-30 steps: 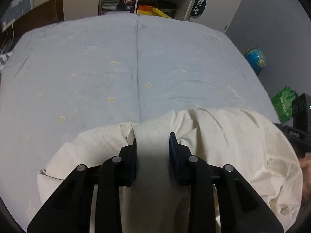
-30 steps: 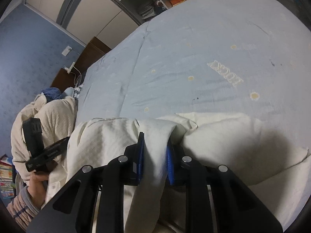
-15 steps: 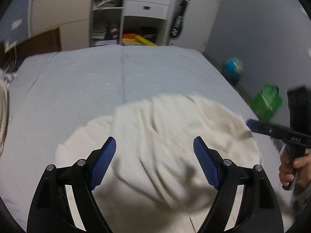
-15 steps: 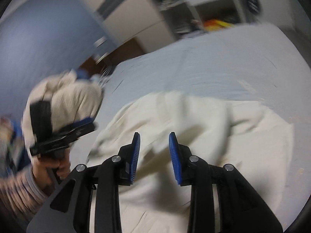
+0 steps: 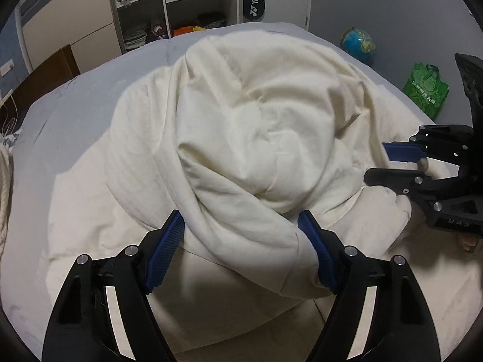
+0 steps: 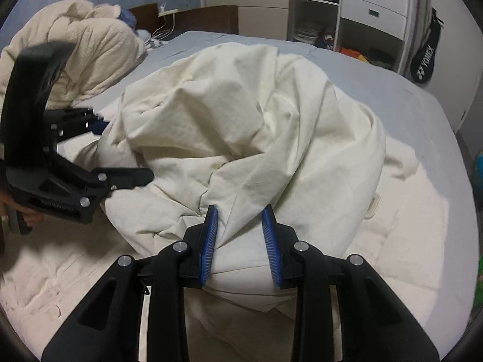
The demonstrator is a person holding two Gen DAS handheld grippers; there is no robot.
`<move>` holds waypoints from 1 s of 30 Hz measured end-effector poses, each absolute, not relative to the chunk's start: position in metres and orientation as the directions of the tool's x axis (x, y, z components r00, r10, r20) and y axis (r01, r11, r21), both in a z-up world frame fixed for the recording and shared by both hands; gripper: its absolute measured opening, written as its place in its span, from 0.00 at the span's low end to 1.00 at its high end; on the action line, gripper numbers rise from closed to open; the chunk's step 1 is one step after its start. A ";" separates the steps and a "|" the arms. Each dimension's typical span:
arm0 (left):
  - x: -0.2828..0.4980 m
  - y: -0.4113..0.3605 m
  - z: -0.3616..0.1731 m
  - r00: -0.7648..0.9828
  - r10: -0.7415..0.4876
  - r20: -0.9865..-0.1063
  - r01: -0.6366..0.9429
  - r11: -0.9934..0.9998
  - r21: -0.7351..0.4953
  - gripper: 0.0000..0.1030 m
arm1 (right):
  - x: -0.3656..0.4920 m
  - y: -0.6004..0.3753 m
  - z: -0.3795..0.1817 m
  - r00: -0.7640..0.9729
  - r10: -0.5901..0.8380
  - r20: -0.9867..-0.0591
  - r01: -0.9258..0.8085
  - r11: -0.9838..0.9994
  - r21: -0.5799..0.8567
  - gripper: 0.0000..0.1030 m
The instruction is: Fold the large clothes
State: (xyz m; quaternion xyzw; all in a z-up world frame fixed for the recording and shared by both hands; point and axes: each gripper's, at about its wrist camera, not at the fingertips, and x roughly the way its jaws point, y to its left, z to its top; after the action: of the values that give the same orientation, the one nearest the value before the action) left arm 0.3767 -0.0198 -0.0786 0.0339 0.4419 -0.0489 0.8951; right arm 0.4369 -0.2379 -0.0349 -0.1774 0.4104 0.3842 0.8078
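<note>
A large cream garment point(image 5: 256, 138) lies bunched in a high crumpled heap on the grey-blue bed point(image 5: 75, 102); it also fills the right wrist view point(image 6: 241, 138). My left gripper point(image 5: 241, 223) is wide open, its blue pads on either side of a thick fold without clamping it. My right gripper point(image 6: 240, 215) has its jaws partly apart with a fold of the cream cloth between them; whether it pinches the fold is unclear. Each gripper shows in the other's view: the right one at the heap's right side point(image 5: 401, 160), the left one at its left side point(image 6: 120, 178).
A cream quilted bundle point(image 6: 75, 48) sits at the bed's head by a brown headboard point(image 6: 187, 15). Shelves and white drawers point(image 5: 196, 3) stand beyond the bed, with a racket bag point(image 5: 253, 0), a globe point(image 5: 357, 40) and a green bag point(image 5: 425, 87) at the right.
Both grippers were shut on the cloth a second ago. The left one opened wide and the right one opened partly; the garment now lies heaped further onto the bed.
</note>
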 end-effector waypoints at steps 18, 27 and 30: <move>0.369 -0.035 -0.093 0.622 -0.023 -0.783 0.080 0.996 0.035 0.75 | 0.432 -0.236 -0.047 0.395 0.464 -0.793 -0.757 0.653 0.004 0.28; 0.312 0.001 -0.033 0.589 -0.086 -0.803 0.124 0.992 -0.015 0.92 | 0.406 -0.276 0.025 0.389 0.551 -0.738 -0.762 0.643 0.078 0.78; 0.276 0.029 -0.017 0.558 -0.077 -0.826 0.130 0.992 -0.005 0.93 | 0.391 -0.315 0.047 0.364 0.567 -0.739 -0.746 0.652 0.133 0.79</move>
State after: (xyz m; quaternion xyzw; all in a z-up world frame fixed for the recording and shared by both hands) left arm 0.2762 0.0288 -0.0174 0.0280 0.4663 -0.0587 0.8822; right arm 0.3909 -0.3152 0.0469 -0.1130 0.3962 0.4015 0.8180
